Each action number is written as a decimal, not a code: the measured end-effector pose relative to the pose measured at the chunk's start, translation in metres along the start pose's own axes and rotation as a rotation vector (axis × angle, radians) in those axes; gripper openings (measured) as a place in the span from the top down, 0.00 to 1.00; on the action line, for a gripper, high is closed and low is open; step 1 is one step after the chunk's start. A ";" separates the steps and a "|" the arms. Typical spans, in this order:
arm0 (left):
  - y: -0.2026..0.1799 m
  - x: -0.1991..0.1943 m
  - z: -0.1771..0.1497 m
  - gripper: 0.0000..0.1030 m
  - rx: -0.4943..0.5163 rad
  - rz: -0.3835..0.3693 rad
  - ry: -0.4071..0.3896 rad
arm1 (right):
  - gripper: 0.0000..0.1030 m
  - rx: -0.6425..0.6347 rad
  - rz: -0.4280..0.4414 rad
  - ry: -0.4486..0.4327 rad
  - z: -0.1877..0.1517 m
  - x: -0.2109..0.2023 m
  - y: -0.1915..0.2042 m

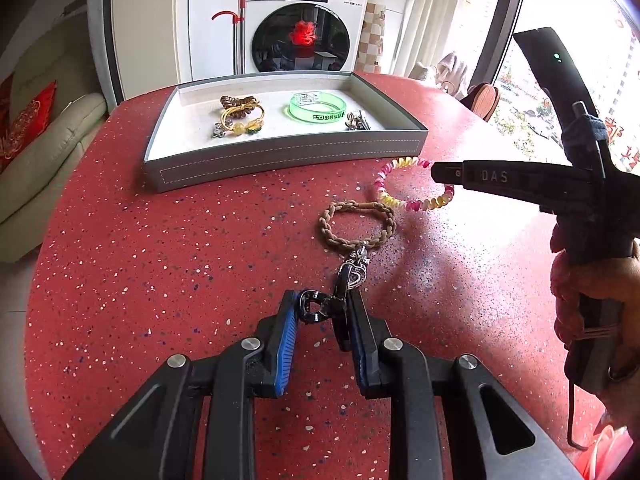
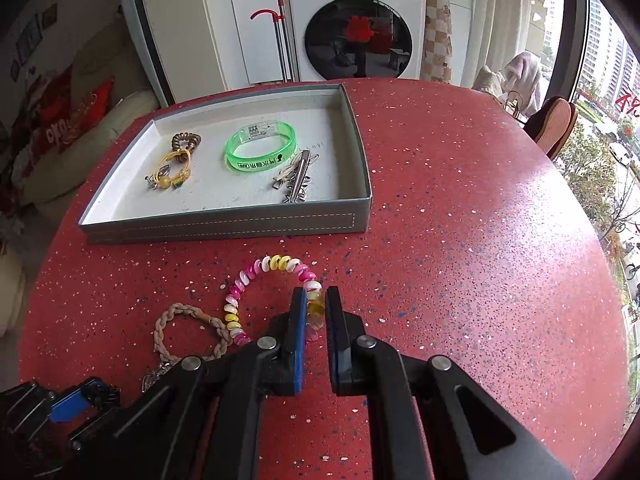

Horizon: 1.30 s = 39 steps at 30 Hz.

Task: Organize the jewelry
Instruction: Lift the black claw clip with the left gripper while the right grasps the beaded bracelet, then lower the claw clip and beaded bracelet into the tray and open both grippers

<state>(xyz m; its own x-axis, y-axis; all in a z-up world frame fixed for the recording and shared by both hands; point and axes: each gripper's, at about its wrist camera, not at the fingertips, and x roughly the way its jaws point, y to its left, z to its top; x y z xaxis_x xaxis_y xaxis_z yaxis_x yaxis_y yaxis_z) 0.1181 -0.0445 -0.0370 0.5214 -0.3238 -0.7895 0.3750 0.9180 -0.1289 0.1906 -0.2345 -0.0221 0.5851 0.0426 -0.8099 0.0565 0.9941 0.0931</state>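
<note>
My left gripper (image 1: 322, 314) is shut on a black hair claw clip (image 1: 320, 310) low over the red table. A braided tan bracelet (image 1: 357, 224) with a silver charm lies just ahead of it; it also shows in the right wrist view (image 2: 188, 334). My right gripper (image 2: 314, 306) is shut on a pink and yellow spiral hair tie (image 2: 272, 272), which rests on the table; the tie also shows in the left wrist view (image 1: 404, 184). The grey tray (image 1: 280, 154) holds a green bangle (image 1: 316, 106), a yellow bead bracelet (image 1: 240, 118) and metal clips (image 1: 357, 120).
The tray (image 2: 224, 228) sits at the far side of the round red speckled table (image 2: 460, 240). A washing machine (image 1: 306, 24), a sofa (image 1: 40, 152) at left and a chair (image 2: 554, 124) by the window stand beyond the table edge.
</note>
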 end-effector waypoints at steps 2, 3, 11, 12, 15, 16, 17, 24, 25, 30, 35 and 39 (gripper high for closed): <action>0.003 -0.002 0.002 0.58 -0.003 0.000 -0.007 | 0.90 0.007 0.005 -0.006 -0.001 -0.005 -0.002; 0.005 -0.003 0.004 0.58 -0.005 0.000 -0.012 | 0.90 0.011 0.006 -0.009 -0.002 -0.008 -0.003; 0.026 -0.009 0.021 0.58 -0.025 0.019 -0.052 | 0.90 0.022 0.014 -0.019 -0.004 -0.021 -0.003; 0.029 -0.010 0.023 0.58 -0.028 0.019 -0.058 | 0.90 0.022 0.016 -0.019 -0.004 -0.022 -0.002; 0.037 -0.013 0.031 0.58 -0.036 0.023 -0.076 | 0.90 0.015 0.020 -0.023 -0.001 -0.026 0.003; 0.040 -0.014 0.034 0.58 -0.040 0.023 -0.083 | 0.90 0.011 0.021 -0.026 0.001 -0.028 0.005; 0.043 -0.015 0.037 0.58 -0.042 0.024 -0.089 | 0.90 0.007 0.023 -0.030 0.003 -0.030 0.007; 0.062 -0.019 0.072 0.58 -0.046 0.041 -0.151 | 0.90 -0.011 0.045 -0.062 0.032 -0.039 0.021; 0.064 -0.019 0.079 0.58 -0.048 0.041 -0.159 | 0.90 -0.014 0.046 -0.065 0.037 -0.038 0.023; 0.078 -0.009 0.112 0.58 -0.059 0.057 -0.182 | 0.90 -0.015 0.067 -0.064 0.065 -0.025 0.034; 0.088 0.010 0.135 0.58 -0.058 0.066 -0.168 | 0.90 -0.014 0.086 -0.047 0.087 -0.002 0.043; 0.091 0.031 0.145 0.58 -0.050 0.072 -0.136 | 0.90 -0.001 0.103 -0.020 0.097 0.017 0.046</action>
<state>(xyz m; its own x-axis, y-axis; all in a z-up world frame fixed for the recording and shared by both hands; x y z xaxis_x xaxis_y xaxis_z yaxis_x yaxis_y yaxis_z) 0.2790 -0.0038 0.0139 0.6459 -0.2814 -0.7096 0.2962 0.9491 -0.1068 0.2821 -0.1978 0.0247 0.6040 0.1422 -0.7842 -0.0055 0.9847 0.1743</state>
